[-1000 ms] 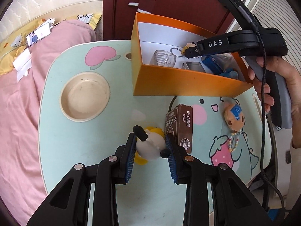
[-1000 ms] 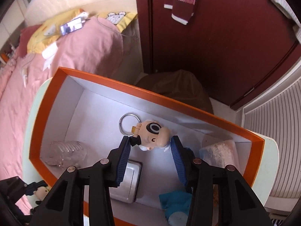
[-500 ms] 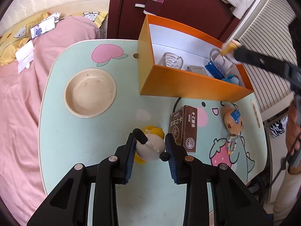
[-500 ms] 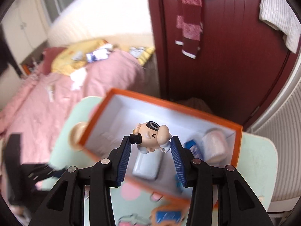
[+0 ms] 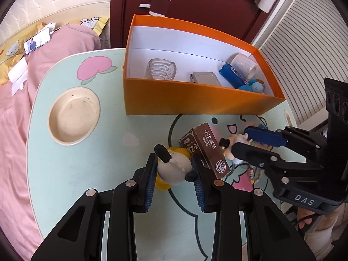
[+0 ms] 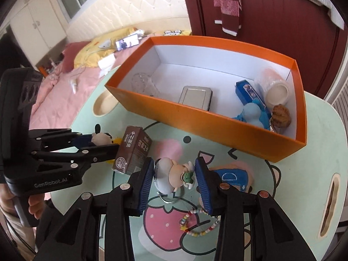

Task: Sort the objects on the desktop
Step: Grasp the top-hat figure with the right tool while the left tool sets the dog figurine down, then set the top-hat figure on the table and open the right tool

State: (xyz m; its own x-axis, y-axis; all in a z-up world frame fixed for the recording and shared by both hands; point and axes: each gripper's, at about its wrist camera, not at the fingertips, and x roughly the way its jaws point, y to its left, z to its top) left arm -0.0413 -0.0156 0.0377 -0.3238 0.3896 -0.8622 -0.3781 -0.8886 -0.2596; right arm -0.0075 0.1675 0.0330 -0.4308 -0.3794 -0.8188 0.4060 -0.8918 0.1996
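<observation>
Nearest to us, the left gripper (image 5: 174, 161) has its jaws drawn narrow on a white plush toy (image 5: 171, 171) with black ears and a yellow body, gripped at both sides just above the desk (image 6: 304, 174). To its right, the right gripper (image 6: 174, 167) has just been closing its jaws, and the figurine keychain (image 6: 174, 174) sits between them, pads against both its sides and its key ring hanging below. So we have both hands loaded, and we judge that we are in the carrying step of the sort. On the desk around them lie things not yet dealt with: a brown card box (image 6: 132, 150) between the two grippers, a doll in a blue top (image 6: 235, 178) just right of the figurine, and a bead chain (image 6: 195, 224) near the front edge. Farther back stands the orange box (image 6: 195, 119), already holding a tin (image 6: 195, 95), a clear glass (image 6: 143, 84), a tape roll (image 6: 274, 87) and some blue items. Next, we think, each toy must be lifted over the near wall, lowered onto a free patch of the white floor, and only then let go.
</observation>
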